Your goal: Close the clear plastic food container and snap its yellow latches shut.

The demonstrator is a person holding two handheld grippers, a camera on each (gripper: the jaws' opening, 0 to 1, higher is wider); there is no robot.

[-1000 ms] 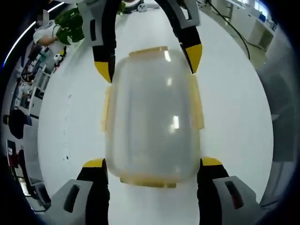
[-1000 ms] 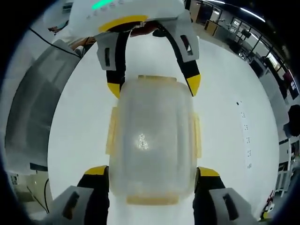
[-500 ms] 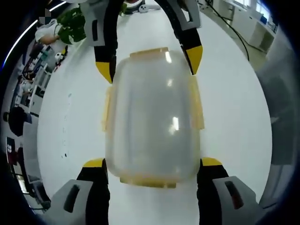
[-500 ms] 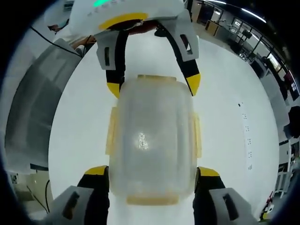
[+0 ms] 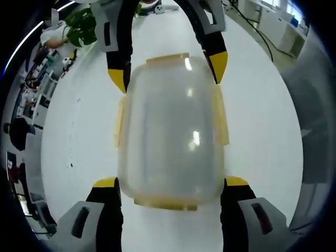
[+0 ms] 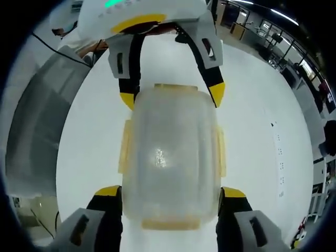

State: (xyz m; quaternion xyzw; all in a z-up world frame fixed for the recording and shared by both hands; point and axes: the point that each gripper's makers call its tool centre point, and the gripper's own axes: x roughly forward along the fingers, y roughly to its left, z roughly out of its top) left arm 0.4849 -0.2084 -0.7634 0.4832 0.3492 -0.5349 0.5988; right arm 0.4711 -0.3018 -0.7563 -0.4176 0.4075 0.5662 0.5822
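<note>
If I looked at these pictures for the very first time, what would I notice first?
First you would notice the clear plastic food container lying on the white table, with pale yellow latches along its edges. The left gripper and the right gripper straddle it from opposite ends, their yellow fingertips beside its corners.
</note>
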